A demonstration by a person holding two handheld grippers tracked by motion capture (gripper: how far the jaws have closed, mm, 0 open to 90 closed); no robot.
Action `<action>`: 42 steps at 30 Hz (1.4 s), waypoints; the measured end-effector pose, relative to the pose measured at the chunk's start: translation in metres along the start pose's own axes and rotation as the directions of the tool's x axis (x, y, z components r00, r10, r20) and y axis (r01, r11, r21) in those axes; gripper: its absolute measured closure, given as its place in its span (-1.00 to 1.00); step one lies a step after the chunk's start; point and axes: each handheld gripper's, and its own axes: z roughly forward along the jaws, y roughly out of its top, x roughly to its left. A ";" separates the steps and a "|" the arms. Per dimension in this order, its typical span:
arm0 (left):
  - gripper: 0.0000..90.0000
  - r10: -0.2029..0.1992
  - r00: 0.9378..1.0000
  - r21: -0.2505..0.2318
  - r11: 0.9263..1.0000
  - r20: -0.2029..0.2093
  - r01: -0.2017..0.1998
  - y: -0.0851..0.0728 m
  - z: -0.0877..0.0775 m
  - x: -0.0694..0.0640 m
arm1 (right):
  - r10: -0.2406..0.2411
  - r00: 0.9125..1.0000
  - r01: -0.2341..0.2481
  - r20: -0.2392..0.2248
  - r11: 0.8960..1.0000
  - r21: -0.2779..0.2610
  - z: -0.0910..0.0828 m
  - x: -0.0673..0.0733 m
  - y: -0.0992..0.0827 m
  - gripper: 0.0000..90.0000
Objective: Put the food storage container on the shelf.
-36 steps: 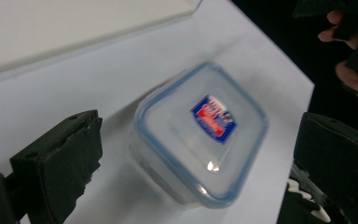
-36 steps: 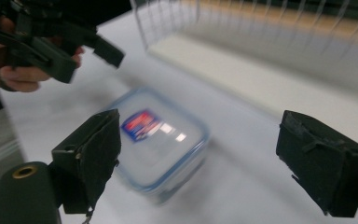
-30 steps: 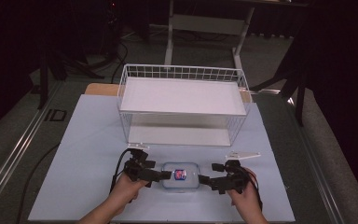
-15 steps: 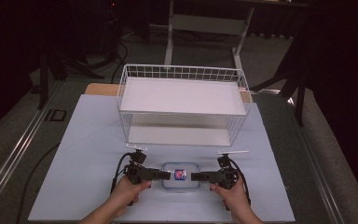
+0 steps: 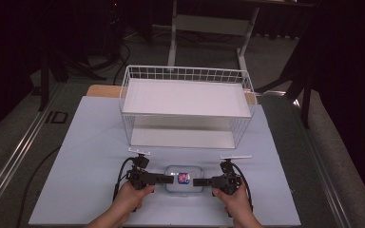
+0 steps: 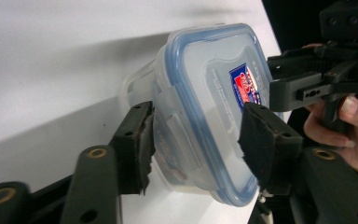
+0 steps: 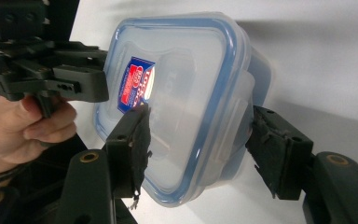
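A clear plastic container (image 5: 184, 179) with a blue-rimmed lid and a red-and-blue label lies near the front of the white table top. Both grippers are rolled onto their sides. My left gripper (image 5: 168, 179) clamps the container's left end. In the left gripper view one pad (image 6: 137, 140) presses the side latch and the other lies on the lid of the container (image 6: 205, 84). My right gripper (image 5: 197, 182) holds the opposite end. In the right gripper view its jaws (image 7: 200, 147) straddle the container (image 7: 186, 70), one over the lid and one at the base.
A white wire basket shelf (image 5: 185, 73) with two white levels stands behind the container, mid-table. The white table top (image 5: 90, 142) spreads to both sides. Dark floor, cables and stand legs surround the table. Each gripper view also shows the other hand.
The right gripper has swung straight and moved left onto the container's right end. The left gripper has barely moved, and the container stays in place.
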 end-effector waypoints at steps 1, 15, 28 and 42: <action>0.05 0.005 1.000 0.003 1.000 -0.004 -0.005 0.000 0.000 -0.001 | -0.004 1.000 0.004 0.007 1.000 -0.004 -0.001 0.001 -0.001 -0.09; 0.17 0.069 0.996 -0.011 0.998 -0.056 -0.070 -0.009 -0.007 -0.018 | -0.080 0.995 0.084 0.065 0.995 -0.047 -0.007 0.016 -0.014 -0.01; 0.19 0.107 0.992 -0.119 0.986 -0.073 -0.115 0.015 -0.021 -0.026 | -0.179 0.978 0.191 0.105 0.974 -0.121 -0.017 0.032 0.013 -0.01; 0.18 0.154 0.984 -0.209 0.963 -0.086 -0.169 0.061 -0.022 -0.014 | -0.222 0.964 0.250 0.148 0.944 -0.216 -0.021 0.037 0.063 -0.02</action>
